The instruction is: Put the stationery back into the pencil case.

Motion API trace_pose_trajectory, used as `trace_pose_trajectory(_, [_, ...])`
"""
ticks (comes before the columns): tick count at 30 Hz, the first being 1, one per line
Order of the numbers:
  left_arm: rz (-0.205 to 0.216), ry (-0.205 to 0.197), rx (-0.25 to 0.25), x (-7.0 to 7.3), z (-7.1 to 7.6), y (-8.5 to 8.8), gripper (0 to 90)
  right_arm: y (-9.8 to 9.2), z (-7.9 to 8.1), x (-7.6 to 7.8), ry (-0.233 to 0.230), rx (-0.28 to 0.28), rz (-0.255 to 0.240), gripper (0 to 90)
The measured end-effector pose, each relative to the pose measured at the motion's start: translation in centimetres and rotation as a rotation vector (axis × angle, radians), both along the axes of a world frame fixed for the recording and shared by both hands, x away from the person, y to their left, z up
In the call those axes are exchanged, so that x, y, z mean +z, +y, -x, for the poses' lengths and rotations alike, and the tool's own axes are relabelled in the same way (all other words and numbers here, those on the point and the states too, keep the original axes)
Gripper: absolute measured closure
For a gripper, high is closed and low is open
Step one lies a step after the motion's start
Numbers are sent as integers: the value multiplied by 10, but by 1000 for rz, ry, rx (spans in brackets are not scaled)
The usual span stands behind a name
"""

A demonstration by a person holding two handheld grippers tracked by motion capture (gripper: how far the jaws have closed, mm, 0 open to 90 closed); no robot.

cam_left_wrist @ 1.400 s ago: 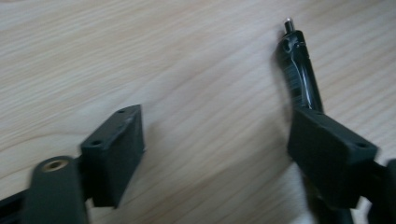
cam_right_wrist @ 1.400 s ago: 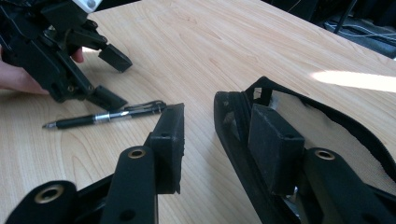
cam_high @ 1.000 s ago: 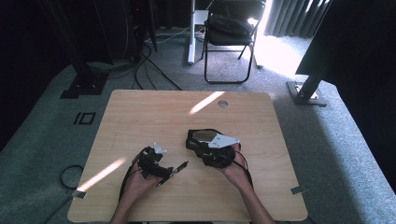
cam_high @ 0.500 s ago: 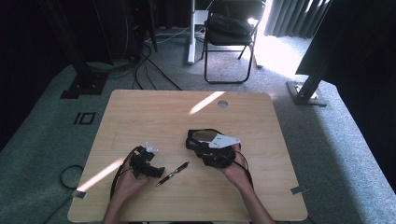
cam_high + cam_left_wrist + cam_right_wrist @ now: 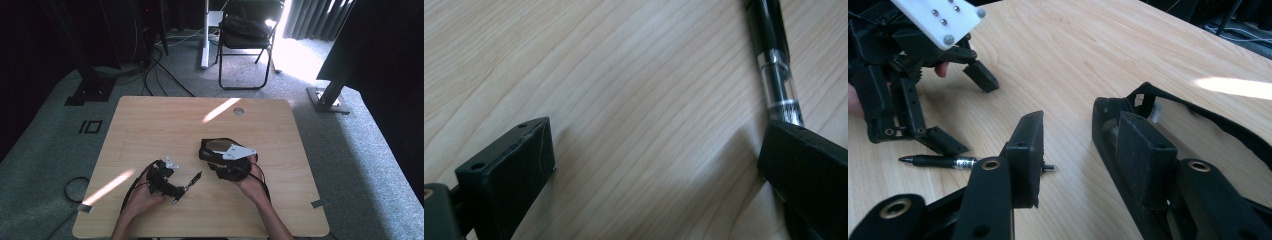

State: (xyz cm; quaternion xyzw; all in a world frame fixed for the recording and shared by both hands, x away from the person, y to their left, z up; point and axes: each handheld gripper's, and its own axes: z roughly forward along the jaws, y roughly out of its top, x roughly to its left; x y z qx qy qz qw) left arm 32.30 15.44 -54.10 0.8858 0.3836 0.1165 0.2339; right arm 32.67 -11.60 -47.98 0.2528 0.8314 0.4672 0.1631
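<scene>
The table point(image 5: 165, 120) is pale wood or wood-look laminate, smooth, with fine straight grain and a soft sheen. The pen point(image 5: 774, 65) has a glossy black barrel, a clear plastic section and shiny metal rings. The left gripper point(image 5: 649, 165) has matt black plastic jaws with faint scuffs. The right gripper point(image 5: 1080, 150) looks the same dull plastic, with brass-coloured bushings. The case point(image 5: 1128, 125) seems matt black, perhaps cloth. The floor point(image 5: 350, 150) is rough grey carpet.

Sunlight streaks across the table point(image 5: 150, 125); dark room edges, soft, slightly blurred close-ups.
</scene>
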Motion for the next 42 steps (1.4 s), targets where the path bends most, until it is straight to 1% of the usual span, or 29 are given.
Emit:
trace_pose_trajectory(3, [14,-16,20,-1,-2,0,21,4,3,-3,10,5,11,532])
trace_pose_trajectory(5, [28,-33,47,-2,-4,2,28,7,4,-6,18,7,18,530])
trace_pose_trajectory(7, [41,-48,80,-2,-6,4,62,11,5,-10,27,8,29,527])
trace_pose_trajectory(11, [51,-68,131,-2,-10,7,76,22,9,-19,32,1,60,510])
trace_pose_trajectory(12, [55,-82,143,-2,-10,8,97,26,10,-21,33,-2,68,503])
trace_pose_trajectory(14, [57,-109,160,-2,-11,8,141,32,11,-25,42,2,71,489])
trace_pose_trajectory(18, [44,-141,206,-2,-13,10,145,44,12,-33,66,-2,80,479])
trace_pose_trajectory(22, [38,-160,244,-3,-16,13,149,54,13,-40,77,-14,92,426])
trace_pose_trajectory(25, [44,-167,270,-3,-18,15,150,60,13,-47,96,-38,100,388])
trace_pose_trajectory(27, [35,-173,287,-3,-19,17,150,64,12,-51,111,-63,106,354])
trace_pose_trajectory(29, [48,-171,304,-4,-21,18,150,69,12,-54,119,-85,114,311])
trace_pose_trajectory(34, [66,-157,313,-4,-22,22,150,83,11,-62,131,-124,136,225])
trace_pose_trajectory(37, [70,-153,314,-4,-23,23,150,90,12,-65,136,-137,148,200])
trace_pose_trajectory(38, [82,-147,318,-5,-23,24,150,92,12,-66,136,-141,154,192])
trace_pose_trajectory(42, [94,-133,317,-5,-24,26,150,96,13,-68,137,-139,188,201])
